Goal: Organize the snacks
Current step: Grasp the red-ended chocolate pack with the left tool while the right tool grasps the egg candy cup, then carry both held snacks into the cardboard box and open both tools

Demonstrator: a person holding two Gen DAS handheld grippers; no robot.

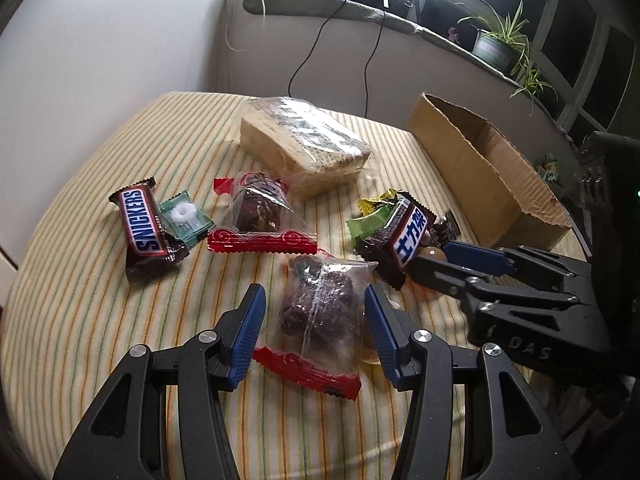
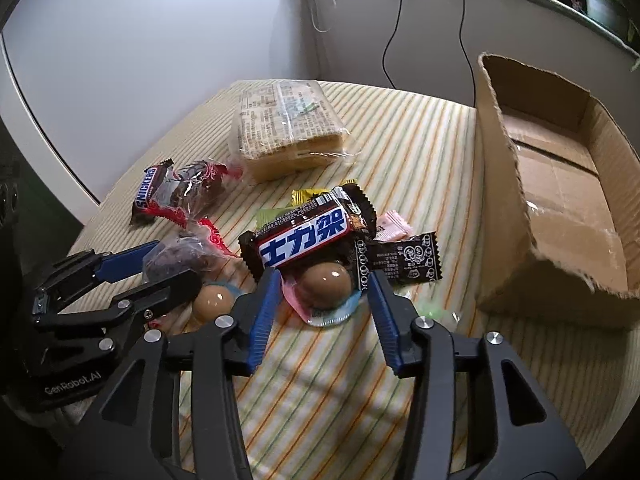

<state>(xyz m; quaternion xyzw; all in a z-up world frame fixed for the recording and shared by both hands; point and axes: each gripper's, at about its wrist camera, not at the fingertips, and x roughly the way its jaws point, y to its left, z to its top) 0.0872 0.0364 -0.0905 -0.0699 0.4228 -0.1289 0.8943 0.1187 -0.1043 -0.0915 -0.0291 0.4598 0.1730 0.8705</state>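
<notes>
I see the snacks scattered flat on the striped cloth. A Snickers bar [image 1: 148, 232] lies at the left, a green-wrapped ring mint [image 1: 185, 216] touching its side. Beside that lies a clear red-edged date packet [image 1: 260, 216], and a second date packet [image 1: 320, 312] sits nearer me. A large clear pack of wafers [image 1: 304, 144] lies further back. At the right, a Chinese-labelled Snickers bar [image 2: 308, 236] is propped tilted over a wrapped braised egg [image 2: 326, 284]; a second egg [image 2: 212, 302] lies just to its left. The open cardboard box [image 2: 560, 184] stands to the right.
</notes>
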